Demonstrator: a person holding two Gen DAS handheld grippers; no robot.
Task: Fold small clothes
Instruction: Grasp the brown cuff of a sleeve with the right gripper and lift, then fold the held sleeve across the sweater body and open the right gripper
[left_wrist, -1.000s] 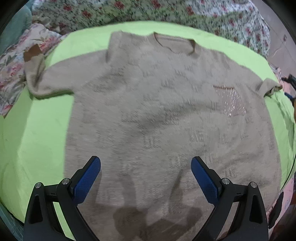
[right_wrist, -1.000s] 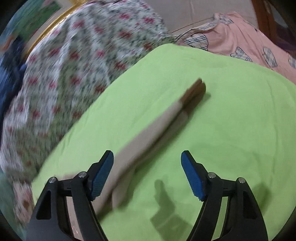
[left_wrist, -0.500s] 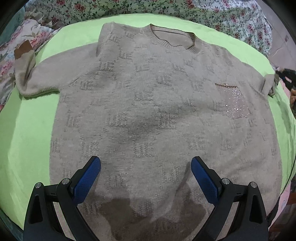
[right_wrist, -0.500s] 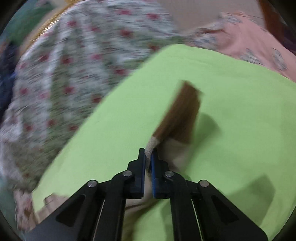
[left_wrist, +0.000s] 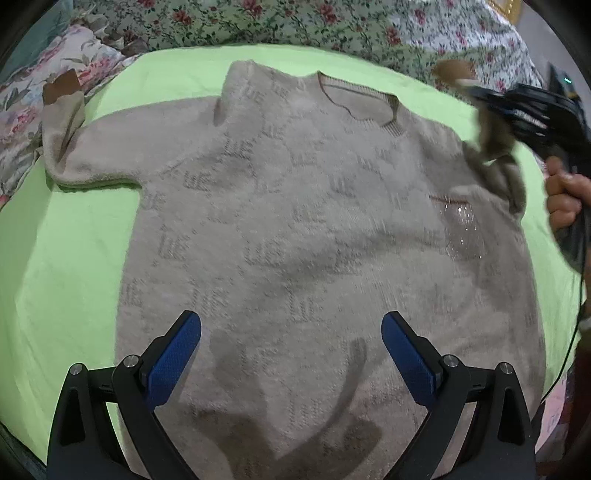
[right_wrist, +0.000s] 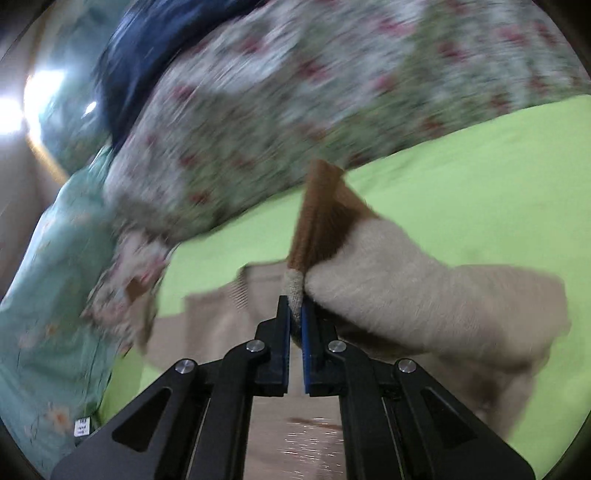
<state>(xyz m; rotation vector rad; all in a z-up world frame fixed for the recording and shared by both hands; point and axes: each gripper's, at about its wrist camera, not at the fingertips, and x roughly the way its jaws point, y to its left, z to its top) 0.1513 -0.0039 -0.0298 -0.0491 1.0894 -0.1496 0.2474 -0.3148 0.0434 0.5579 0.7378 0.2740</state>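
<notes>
Lying flat and face up on the lime-green sheet (left_wrist: 66, 258) is the beige knit sweater (left_wrist: 295, 229), with flowery bedding (left_wrist: 295, 22) bunched along the far edge and no bins or baskets anywhere. Right gripper (right_wrist: 294, 312) has its blue pads pressed together on the brown-cuffed sleeve (right_wrist: 388, 266), which is lifted off the sheet over the sweater's shoulder, a hand (left_wrist: 565, 195) wrapped round the handle at the right edge. Left gripper (left_wrist: 291, 332) hangs over the hem tilted steeply down, jaws spread wide with nothing in them.

Black left gripper (left_wrist: 291, 356), blue ribbed pads (left_wrist: 173, 356), silver screws
</notes>
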